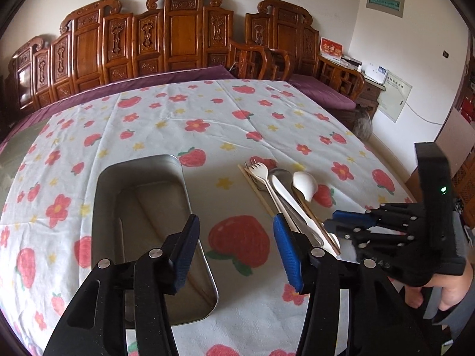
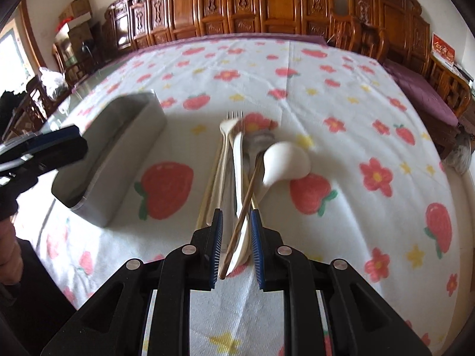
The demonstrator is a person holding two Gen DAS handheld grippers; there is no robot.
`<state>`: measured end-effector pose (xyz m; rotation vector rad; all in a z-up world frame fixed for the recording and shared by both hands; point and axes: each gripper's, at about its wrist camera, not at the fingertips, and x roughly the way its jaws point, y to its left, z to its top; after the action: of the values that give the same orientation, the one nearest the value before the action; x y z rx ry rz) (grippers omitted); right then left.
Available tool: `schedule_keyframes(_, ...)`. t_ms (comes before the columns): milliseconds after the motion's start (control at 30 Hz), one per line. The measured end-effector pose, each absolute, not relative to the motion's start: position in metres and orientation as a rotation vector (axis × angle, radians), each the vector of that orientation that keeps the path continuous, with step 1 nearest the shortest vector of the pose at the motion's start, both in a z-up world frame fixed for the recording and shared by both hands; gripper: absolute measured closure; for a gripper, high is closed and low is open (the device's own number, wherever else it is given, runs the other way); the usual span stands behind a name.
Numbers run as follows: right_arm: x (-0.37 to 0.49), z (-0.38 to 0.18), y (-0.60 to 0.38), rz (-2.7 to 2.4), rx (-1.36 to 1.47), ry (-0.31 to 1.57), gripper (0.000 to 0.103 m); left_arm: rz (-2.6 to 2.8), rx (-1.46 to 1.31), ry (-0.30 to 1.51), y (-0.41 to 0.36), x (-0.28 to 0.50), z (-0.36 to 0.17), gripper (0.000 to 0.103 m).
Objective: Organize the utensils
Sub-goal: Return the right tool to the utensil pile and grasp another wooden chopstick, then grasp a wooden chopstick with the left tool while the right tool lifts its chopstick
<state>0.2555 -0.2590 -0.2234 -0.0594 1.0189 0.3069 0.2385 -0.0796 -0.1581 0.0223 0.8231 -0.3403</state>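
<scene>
The right tongs are pinching a whole bundle of utensils by the handle ends: a pale fork, a white ladle-shaped spoon, a metal spoon and thin wooden chopsticks, all fanned out ahead of the blue pads. The heads look to hang just above the flowered cloth on the surface, though the blur makes it hard to say whether any tip touches. The metal tray sits just to the left of the bundle, open side up and apparently with nothing in it.

The left tongs are spread with nothing between them, poised over the near right corner of the tray and the cloth beside it.

To do this step well, I would keep the squeeze firm, since the chopsticks cross the other handles at an angle and seem the likeliest to slip out. The bundle should travel left, line up with the tray's long axis, and go down low before letting go, so nothing bounces over the rim. The free tongs could steady the tray wall.

Both point steeply downward toward the cloth, the right more so; a hand grips the right tool's handle from behind.
</scene>
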Motion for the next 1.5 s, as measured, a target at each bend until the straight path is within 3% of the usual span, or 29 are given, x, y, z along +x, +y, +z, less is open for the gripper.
schedule_keyframes(233, 0.263, -0.241, -0.258, 0.270, -0.085, 1.073, 0.082, -0.335, 0.067, 0.828, -0.090, 0.234, -0.161, 0.054)
schedule_keyframes(367, 0.261, -0.238, -0.266, 0.274, -0.044, 1.074, 0.094, -0.340, 0.085, 0.831, -0.095, 0.233, -0.163, 0.054)
schedule_keyframes(533, 0.253, -0.222, -0.278, 0.271, -0.017, 1.039, 0.097, -0.350, 0.107, 0.834, -0.102, 0.228, -0.165, 0.054)
schedule_keyframes(967, 0.217, -0.157, -0.318, 0.259, 0.046, 0.879, 0.097, -0.343, 0.107, 0.836, -0.119, 0.220, -0.170, 0.054)
schedule_keyframes(1500, 0.208, -0.166, -0.339, 0.296, 0.047, 0.869, 0.097, -0.297, 0.131, 0.973, -0.157, 0.234, -0.219, 0.054)
